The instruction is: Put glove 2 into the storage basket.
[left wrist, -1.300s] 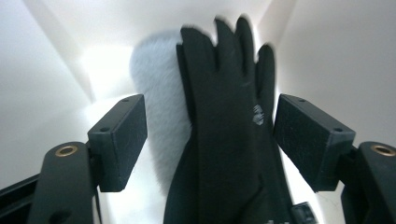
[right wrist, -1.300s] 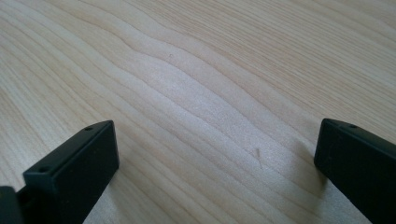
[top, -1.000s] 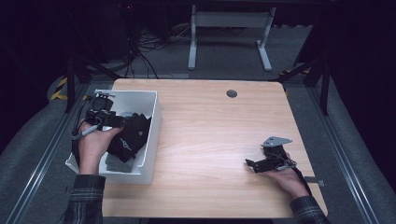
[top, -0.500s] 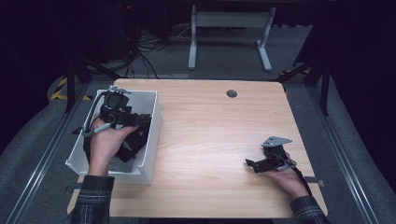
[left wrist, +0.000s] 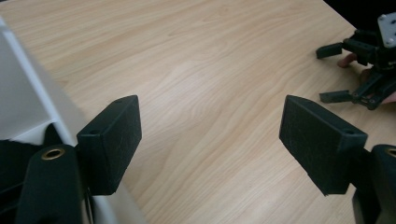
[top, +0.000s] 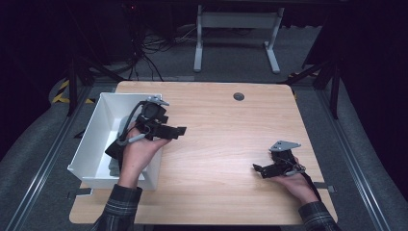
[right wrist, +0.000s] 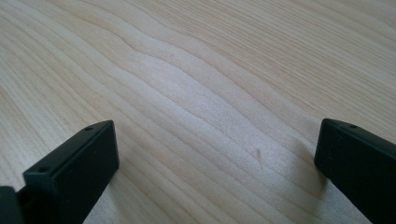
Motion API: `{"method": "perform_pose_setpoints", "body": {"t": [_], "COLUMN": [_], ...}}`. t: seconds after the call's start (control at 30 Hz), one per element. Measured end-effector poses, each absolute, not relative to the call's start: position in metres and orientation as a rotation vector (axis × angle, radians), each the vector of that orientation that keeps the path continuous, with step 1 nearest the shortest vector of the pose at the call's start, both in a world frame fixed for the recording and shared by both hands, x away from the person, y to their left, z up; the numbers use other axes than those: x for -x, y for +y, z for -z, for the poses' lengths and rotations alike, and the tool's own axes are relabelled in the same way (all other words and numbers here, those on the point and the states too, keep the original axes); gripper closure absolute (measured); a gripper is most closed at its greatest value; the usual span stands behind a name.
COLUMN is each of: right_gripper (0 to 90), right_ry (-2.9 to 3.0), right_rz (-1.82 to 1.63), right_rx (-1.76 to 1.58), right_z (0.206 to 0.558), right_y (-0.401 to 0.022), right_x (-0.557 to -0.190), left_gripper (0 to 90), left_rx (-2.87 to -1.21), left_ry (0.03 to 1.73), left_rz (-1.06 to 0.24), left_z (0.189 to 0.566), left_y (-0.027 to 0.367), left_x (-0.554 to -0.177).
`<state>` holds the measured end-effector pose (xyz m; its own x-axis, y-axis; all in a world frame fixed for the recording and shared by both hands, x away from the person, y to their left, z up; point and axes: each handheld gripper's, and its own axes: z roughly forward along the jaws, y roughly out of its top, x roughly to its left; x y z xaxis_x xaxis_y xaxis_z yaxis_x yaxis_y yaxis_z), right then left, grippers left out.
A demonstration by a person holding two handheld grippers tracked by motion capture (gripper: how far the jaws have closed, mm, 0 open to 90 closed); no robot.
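My left gripper (top: 176,131) hovers over the right wall of a white bin (top: 91,144), its jaws pointing right across the wooden table (top: 221,125). In the left gripper view, the left gripper (left wrist: 210,135) stands open with only bare wood between the jaws. A dark item (top: 112,148) lies in the bin, mostly hidden by the hand. My right gripper (top: 258,169) rests near the table's front right, open, jaws pointing left. The right gripper view has the right gripper (right wrist: 215,154) wide apart over bare wood, holding nothing.
The bin's white wall (left wrist: 28,93) stands just left of my left jaw. The other gripper (left wrist: 369,70) lies far across the table in the left gripper view. A round cable hole (top: 238,96) sits at the table's back. Dark floor and desk legs lie beyond.
My left hand has moved out of the bin and to the right, over the bin's right wall, with nothing in its jaws. The right hand has stayed put.
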<state>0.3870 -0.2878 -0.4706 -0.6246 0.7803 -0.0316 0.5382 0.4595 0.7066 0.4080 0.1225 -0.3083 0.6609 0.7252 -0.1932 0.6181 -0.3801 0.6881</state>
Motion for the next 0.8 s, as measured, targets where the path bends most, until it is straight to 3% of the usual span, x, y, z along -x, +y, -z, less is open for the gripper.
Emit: {"method": "perform_pose_setpoints", "body": {"t": [0.4, 0.8], "right_gripper": [0.0, 0.0], "right_ry": [2.365, 2.363], "right_rz": [-0.958, -0.96], "right_rx": [-1.112, -1.115], "right_z": [0.471, 0.471], "right_y": [-0.288, -0.287], "right_x": [-0.387, -0.387], "left_gripper": [20.8, 17.9], "left_rx": [-2.159, -2.244], "left_ry": [0.891, 0.843], "left_rz": [-0.136, -0.133], "left_z": [0.347, 0.406], "left_y": [0.069, 0.047], "left_x": [-0.389, -0.377]}}
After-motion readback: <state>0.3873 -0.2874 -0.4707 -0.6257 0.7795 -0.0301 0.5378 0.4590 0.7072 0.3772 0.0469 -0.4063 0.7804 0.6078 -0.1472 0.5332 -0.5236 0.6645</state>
